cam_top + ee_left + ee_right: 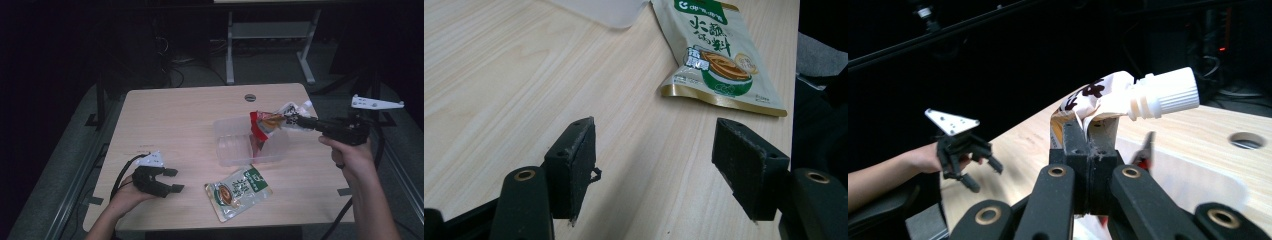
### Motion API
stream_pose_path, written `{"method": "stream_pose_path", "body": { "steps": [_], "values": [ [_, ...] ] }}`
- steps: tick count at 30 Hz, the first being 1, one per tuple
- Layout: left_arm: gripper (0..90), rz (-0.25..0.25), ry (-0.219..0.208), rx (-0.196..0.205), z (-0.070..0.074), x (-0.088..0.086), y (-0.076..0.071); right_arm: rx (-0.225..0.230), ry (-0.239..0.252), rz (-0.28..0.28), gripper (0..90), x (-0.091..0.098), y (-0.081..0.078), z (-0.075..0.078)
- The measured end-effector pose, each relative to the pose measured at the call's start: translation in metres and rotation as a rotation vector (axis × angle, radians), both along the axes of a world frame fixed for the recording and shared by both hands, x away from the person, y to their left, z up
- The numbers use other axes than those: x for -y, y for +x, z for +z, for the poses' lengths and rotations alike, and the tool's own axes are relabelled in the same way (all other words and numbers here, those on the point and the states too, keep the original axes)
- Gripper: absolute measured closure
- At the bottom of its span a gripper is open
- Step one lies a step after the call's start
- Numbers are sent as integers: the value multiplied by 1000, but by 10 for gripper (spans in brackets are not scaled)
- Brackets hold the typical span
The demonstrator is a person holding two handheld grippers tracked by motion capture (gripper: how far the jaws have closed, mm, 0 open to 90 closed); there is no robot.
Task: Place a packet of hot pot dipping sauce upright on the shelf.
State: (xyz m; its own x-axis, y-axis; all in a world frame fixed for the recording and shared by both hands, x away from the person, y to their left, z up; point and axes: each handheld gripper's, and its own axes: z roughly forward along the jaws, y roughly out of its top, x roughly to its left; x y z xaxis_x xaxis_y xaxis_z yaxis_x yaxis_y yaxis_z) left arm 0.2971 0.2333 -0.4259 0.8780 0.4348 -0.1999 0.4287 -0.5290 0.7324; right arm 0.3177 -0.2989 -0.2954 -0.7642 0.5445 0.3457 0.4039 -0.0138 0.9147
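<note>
Clamping one spouted pouch (272,120): right hand-held gripper (300,121); left (172,180) wide; one green pouch (238,192), one container (230,147).

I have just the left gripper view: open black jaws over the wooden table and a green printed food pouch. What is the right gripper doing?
Observer: The right gripper is shut on a red-and-white spouted pouch, holding it above a clear plastic container.
Operator: Where does the container sit relative to my green pouch?
Observer: In the high view, just beyond the green pouch, toward the table's far side.
Operator: Does the held pouch have a cap?
Observer: Yes, a white ribbed screw cap.
</note>
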Motion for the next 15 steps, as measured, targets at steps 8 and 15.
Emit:
{"method": "stream_pose_path", "body": {
  "steps": [8, 15],
  "values": [
    [334, -8, 5, 0, -1, 0, 0, -5, -11, -88, 897, 23, 1, -3],
    [329, -10, 10, -6, -2, 1, 1, -16, -45, -152, 898, 34, 3, -7]
  ]
}}
